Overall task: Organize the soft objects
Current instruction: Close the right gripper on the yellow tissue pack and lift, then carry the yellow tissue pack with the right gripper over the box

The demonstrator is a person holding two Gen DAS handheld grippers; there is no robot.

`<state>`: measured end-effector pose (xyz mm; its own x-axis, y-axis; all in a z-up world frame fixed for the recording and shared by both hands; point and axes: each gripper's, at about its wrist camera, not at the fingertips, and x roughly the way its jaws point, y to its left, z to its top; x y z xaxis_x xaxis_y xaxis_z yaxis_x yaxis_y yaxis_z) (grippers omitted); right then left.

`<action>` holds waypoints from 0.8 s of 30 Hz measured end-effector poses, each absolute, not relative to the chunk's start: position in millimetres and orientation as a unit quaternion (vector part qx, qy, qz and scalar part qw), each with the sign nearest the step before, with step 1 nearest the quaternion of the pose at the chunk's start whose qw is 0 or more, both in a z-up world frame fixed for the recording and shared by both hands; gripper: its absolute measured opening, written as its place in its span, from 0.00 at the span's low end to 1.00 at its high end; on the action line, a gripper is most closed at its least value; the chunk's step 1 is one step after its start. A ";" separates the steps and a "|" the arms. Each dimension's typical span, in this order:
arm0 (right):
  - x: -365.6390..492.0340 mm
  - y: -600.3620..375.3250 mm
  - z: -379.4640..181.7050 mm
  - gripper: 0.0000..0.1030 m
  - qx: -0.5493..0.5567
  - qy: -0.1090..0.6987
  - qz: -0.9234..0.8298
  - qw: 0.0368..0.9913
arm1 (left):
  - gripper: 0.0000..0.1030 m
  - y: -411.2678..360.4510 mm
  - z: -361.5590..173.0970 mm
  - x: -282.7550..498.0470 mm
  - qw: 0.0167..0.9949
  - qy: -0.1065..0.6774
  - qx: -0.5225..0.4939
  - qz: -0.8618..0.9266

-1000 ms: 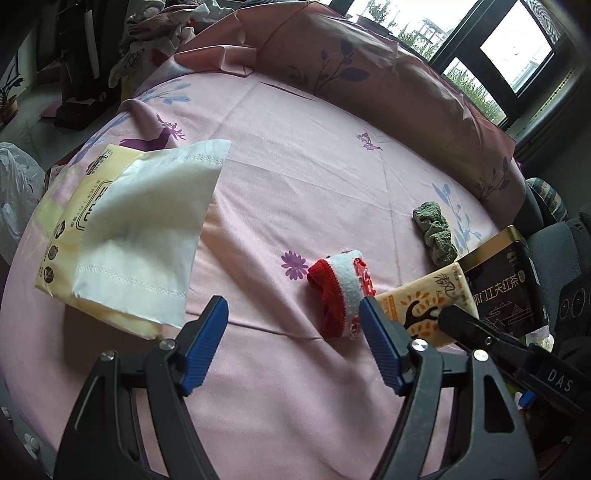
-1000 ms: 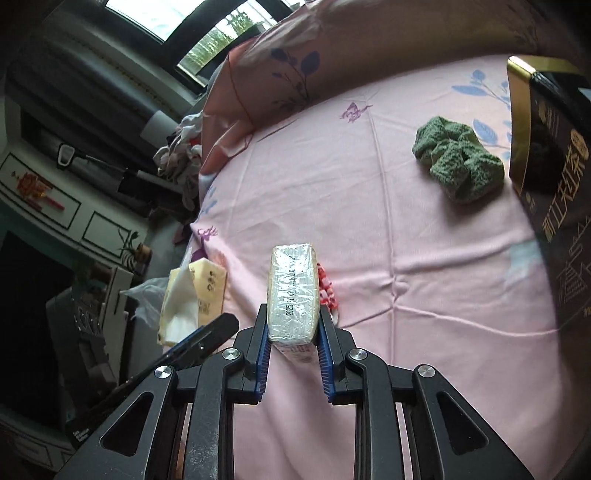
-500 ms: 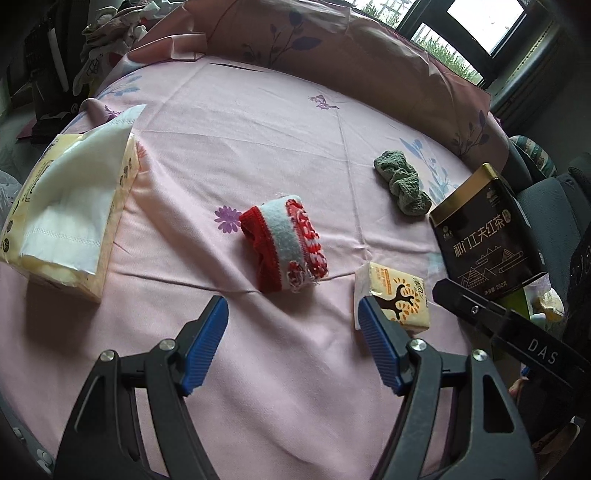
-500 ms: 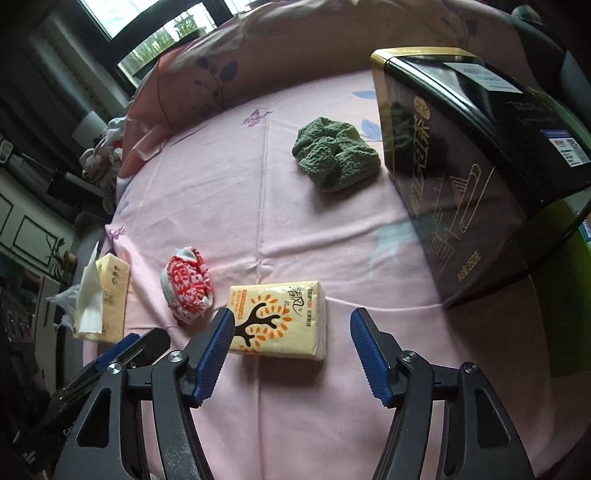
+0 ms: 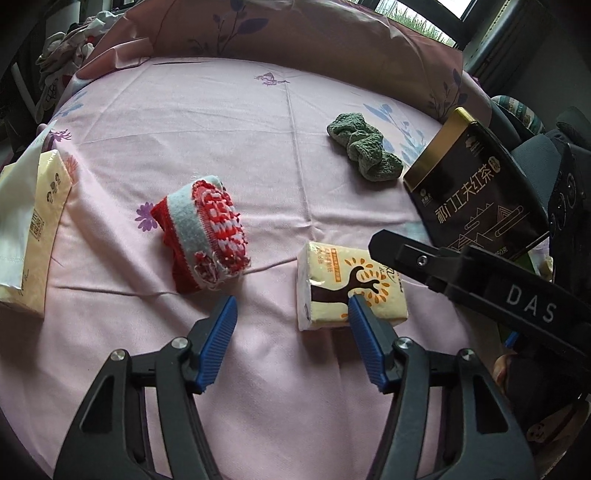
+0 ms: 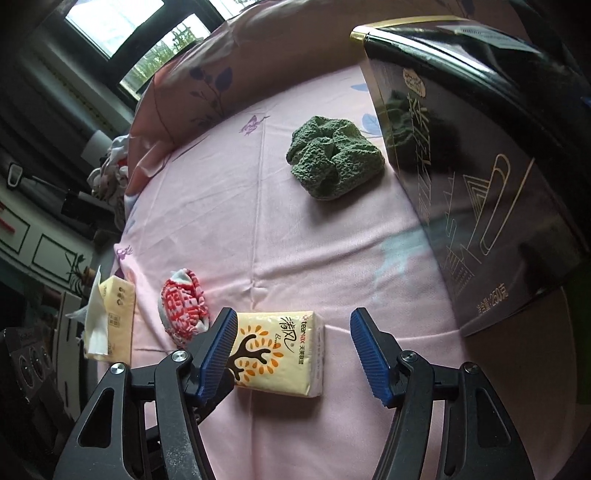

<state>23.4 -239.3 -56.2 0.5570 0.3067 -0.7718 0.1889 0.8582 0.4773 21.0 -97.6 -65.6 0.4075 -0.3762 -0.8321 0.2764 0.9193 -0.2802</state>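
A small yellow tissue pack [image 5: 347, 288] [image 6: 280, 354] lies flat on the pink cloth. A rolled red-and-white knit cloth [image 5: 203, 240] [image 6: 183, 308] lies to its left. A green scrunchie [image 5: 364, 151] [image 6: 334, 162] lies farther back, near the black tin. My left gripper [image 5: 290, 306] is open and empty, just in front of the knit cloth and the pack. My right gripper [image 6: 293, 321] is open and empty, its jaws standing around the near end of the tissue pack without touching it. The right gripper's arm [image 5: 480, 291] shows at the right of the left wrist view.
A black tea tin [image 5: 476, 192] [image 6: 472, 177] stands at the right edge of the table. A large yellow tissue box [image 5: 26, 229] [image 6: 110, 325] with a sheet pulled out sits at the left. A pink pillow [image 5: 295, 33] lines the far edge.
My right gripper opened and let go of the small tissue pack, which now lies on the cloth, then drew back slightly. My left gripper swung right, from the tissue box toward the knit cloth and pack.
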 end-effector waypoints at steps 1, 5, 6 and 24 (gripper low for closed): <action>25.5 -239.1 -59.6 0.60 0.270 0.475 0.038 0.837 | 0.55 -99.1 -67.8 23.7 0.834 0.511 -0.053 -0.200; 31.5 -234.1 -68.8 0.53 0.261 0.492 0.038 0.830 | 0.38 -103.5 -70.9 30.3 0.821 0.517 -0.076 -0.230; 32.6 -232.5 -71.4 0.52 0.263 0.497 0.043 0.826 | 0.32 -105.0 -71.1 30.8 0.818 0.519 -0.079 -0.237; -18.1 -235.8 27.5 0.45 0.223 0.350 0.045 0.909 | 0.29 -116.8 27.3 -15.5 0.884 0.361 -0.057 -0.293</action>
<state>-18.1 -235.8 27.5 0.7507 0.2379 -0.6163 0.0742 0.8966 0.4365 -15.5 -116.8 27.3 0.5677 -0.5586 -0.6046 0.4758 0.8221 -0.3128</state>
